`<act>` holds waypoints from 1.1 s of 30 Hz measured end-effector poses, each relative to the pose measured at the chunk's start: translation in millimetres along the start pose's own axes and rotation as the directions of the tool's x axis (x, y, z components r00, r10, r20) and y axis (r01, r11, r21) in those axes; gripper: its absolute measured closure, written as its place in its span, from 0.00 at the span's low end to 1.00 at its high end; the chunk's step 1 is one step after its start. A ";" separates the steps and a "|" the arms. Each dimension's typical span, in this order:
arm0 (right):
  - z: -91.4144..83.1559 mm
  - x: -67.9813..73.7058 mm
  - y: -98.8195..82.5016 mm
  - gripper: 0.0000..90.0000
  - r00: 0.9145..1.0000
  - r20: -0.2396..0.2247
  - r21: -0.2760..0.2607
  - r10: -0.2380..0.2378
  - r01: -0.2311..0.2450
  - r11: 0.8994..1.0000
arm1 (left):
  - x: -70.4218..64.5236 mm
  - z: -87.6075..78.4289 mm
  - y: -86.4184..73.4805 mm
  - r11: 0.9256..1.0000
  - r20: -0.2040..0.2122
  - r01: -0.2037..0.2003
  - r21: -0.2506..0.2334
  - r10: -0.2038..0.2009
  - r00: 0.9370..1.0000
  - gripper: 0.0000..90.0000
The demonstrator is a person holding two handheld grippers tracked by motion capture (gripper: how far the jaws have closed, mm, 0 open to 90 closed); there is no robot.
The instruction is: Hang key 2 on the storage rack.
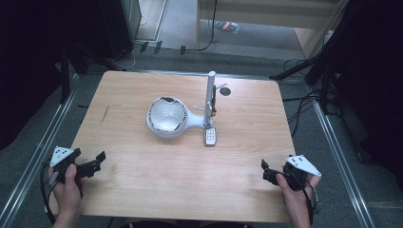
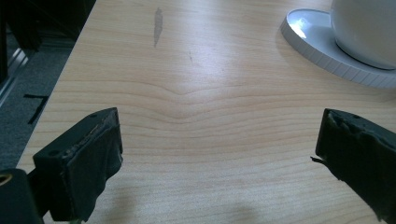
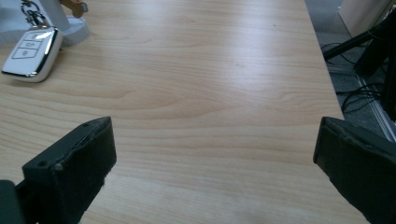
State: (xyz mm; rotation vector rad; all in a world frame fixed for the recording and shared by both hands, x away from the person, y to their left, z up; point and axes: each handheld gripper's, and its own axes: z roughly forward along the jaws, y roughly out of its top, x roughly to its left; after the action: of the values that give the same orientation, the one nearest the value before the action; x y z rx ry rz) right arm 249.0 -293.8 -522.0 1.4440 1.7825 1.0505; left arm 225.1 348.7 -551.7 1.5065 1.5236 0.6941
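Both tongs, left (image 1: 99, 159) and right (image 1: 264, 170), are sitting released; the right gripper view is showing the car key fob (image 3: 31, 53) at 10 o'clock, and the left gripper view the white bowl stand (image 2: 327, 49) at 1 o'clock.

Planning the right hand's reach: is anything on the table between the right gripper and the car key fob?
Nothing visible: bare wood lies between the open right gripper and the car key fob, which rests beside the white stand.

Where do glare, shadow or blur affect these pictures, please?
High view: the surroundings are dark and the white bowl looks overexposed. Left gripper view: a soft sheen crosses the table. Right gripper view: the car key glints, and the near jaws look soft.
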 end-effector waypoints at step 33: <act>-38.9 -45.4 -47.0 0.00 0.988 0.134 -0.015 0.078 -0.076 0.997 | -2.1 0.7 0.4 1.000 -0.014 -0.013 0.006 0.013 1.000 0.01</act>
State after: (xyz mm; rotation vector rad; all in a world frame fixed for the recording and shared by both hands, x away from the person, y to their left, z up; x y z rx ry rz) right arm 203.1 -350.2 -544.2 1.5507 1.6358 0.9744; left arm 225.7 346.6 -551.3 1.5202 1.5289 0.7096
